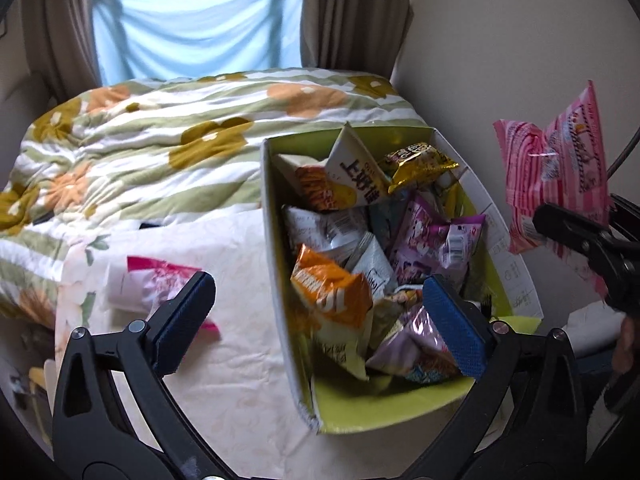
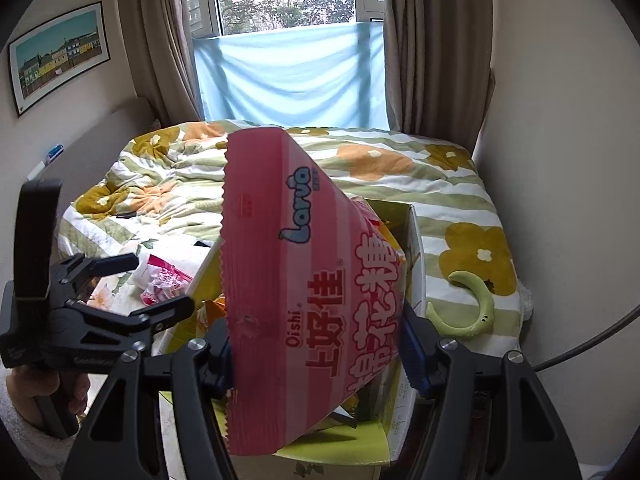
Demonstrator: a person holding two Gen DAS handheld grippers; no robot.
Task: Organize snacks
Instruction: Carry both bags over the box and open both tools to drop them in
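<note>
My right gripper (image 2: 316, 354) is clamped on a pink bag (image 2: 304, 280), its blue pads pressing the bag's lower part from both sides. The bag stands nearly upright in front of the lens and hides much of the box (image 2: 414, 248) behind it. From the left wrist view the same pink bag (image 1: 560, 172) hangs in the air past the box's right wall, well above the bed, with the right gripper (image 1: 576, 240) biting its lower edge.

My left gripper (image 1: 320, 324) is wide open and holds nothing. Its left pad sits over the white cloth (image 1: 224, 340); its right pad hovers over the near end of the box (image 1: 276, 248).

The box is open-topped, green inside, and stands on the cloth at the near end of the bed. It is full of snacks: an orange bag (image 1: 332, 292) near the front, purple bags (image 1: 432, 240) to the right, a white carton (image 1: 356, 172) and a gold bag (image 1: 420, 164) at the far end.

Left of the box, a small pink packet (image 1: 156, 284) lies on the cloth.

Further on, the floral quilt (image 1: 160, 132) covers the bed. A green curved toy (image 2: 476, 304) lies on it near the right edge.
</note>
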